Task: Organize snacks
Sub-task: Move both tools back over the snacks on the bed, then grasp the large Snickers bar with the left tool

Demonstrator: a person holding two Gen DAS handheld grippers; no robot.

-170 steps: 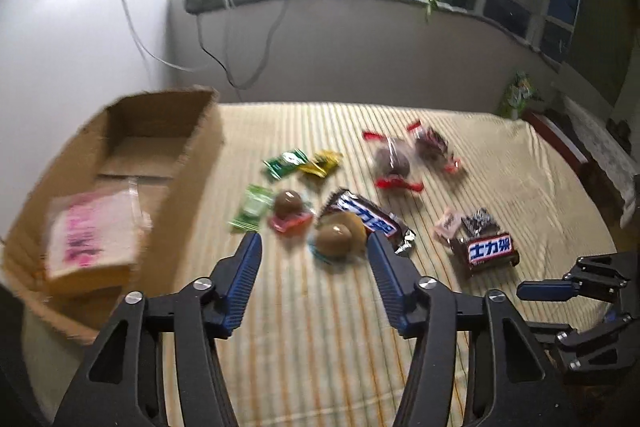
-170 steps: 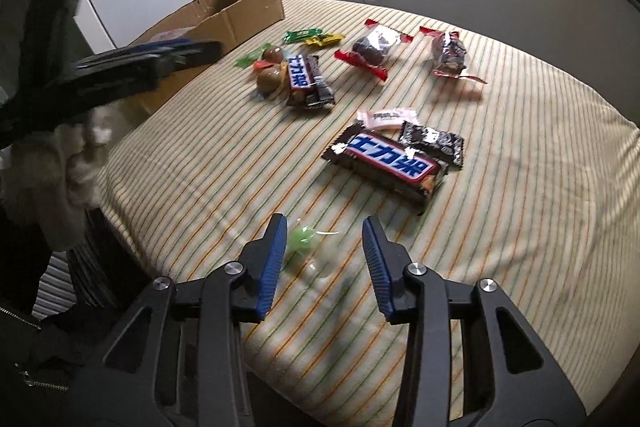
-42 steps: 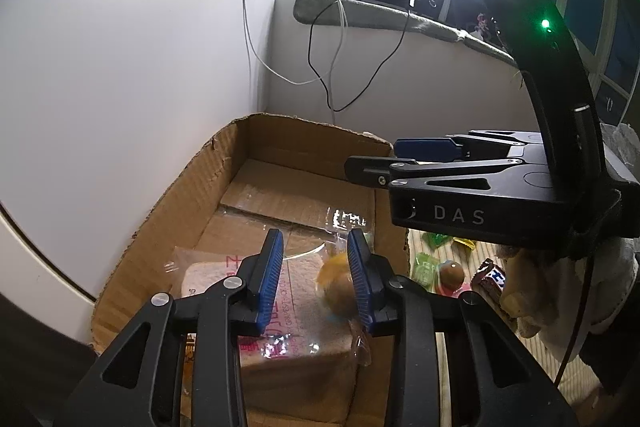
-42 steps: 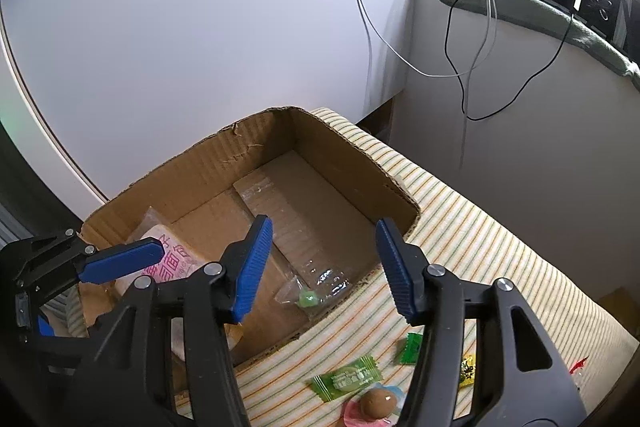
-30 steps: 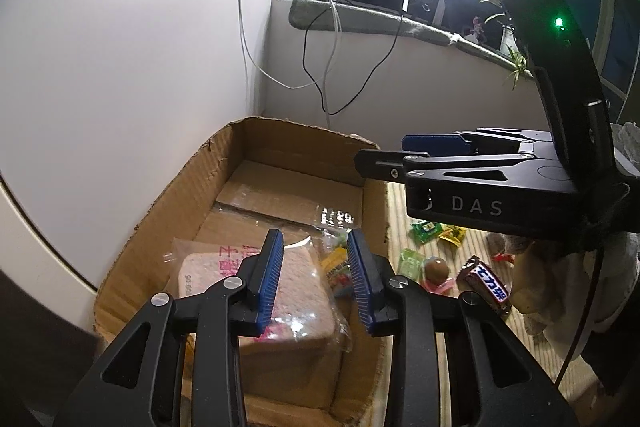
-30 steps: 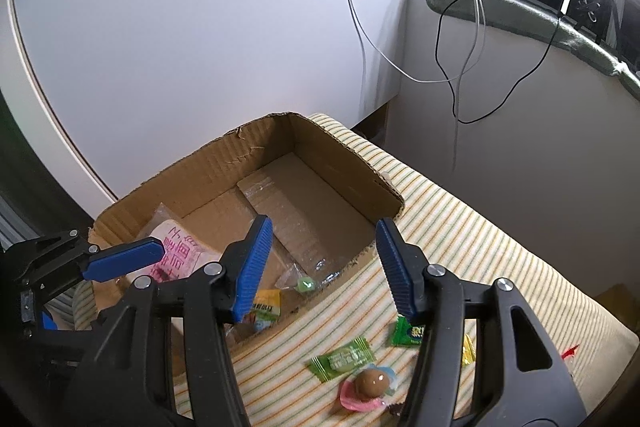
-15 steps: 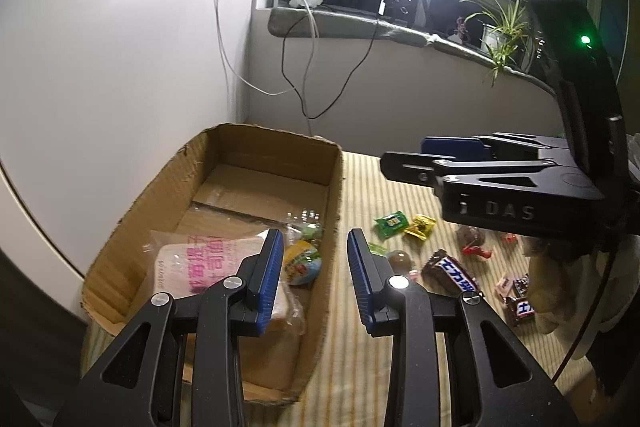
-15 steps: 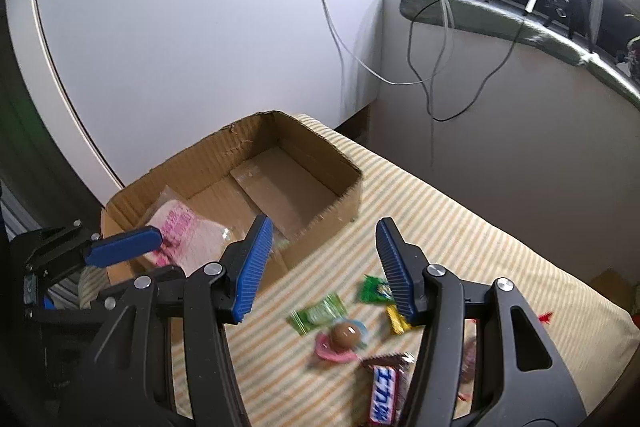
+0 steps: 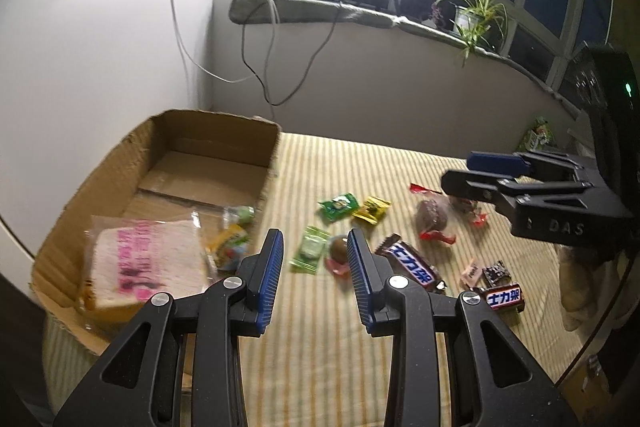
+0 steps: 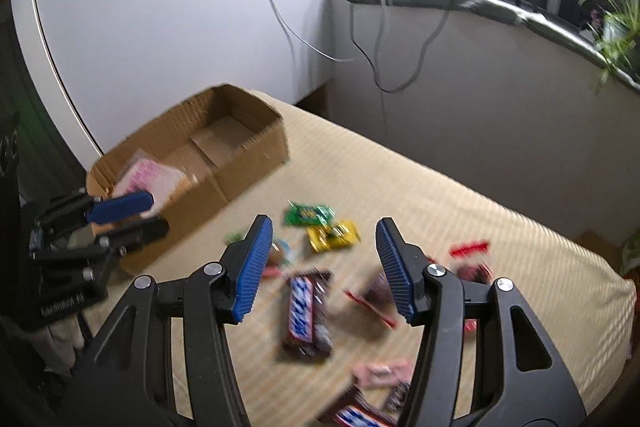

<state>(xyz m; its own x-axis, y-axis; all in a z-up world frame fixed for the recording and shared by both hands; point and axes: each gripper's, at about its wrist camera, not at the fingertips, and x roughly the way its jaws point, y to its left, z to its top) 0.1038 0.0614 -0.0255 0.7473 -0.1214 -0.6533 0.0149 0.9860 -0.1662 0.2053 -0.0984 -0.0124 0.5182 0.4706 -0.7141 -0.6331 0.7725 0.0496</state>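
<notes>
A cardboard box (image 9: 208,131) stands at the left of the striped bed and holds a bread bag (image 9: 140,259), a yellow snack (image 9: 230,245) and a small green candy (image 9: 240,213). My left gripper (image 9: 314,267) is open and empty, above the bed just right of the box. Loose snacks lie ahead: a pale green packet (image 9: 310,253), a brown ball candy (image 9: 338,255), a Snickers bar (image 9: 412,267), green (image 9: 338,205) and yellow (image 9: 372,209) packets. My right gripper (image 10: 324,263) is open and empty above the Snickers bar (image 10: 306,315); the box (image 10: 224,147) lies to its left.
More wrapped snacks (image 9: 432,219) and a second Snickers bar (image 9: 502,297) lie on the right of the bed. A white wall, cables and a window ledge (image 9: 320,11) with a ring light stand behind. The bed's edge (image 10: 600,267) drops away at right.
Both grippers let their snacks go into the box, then pulled back and swung right, away from the box toward the loose snacks on the bed.
</notes>
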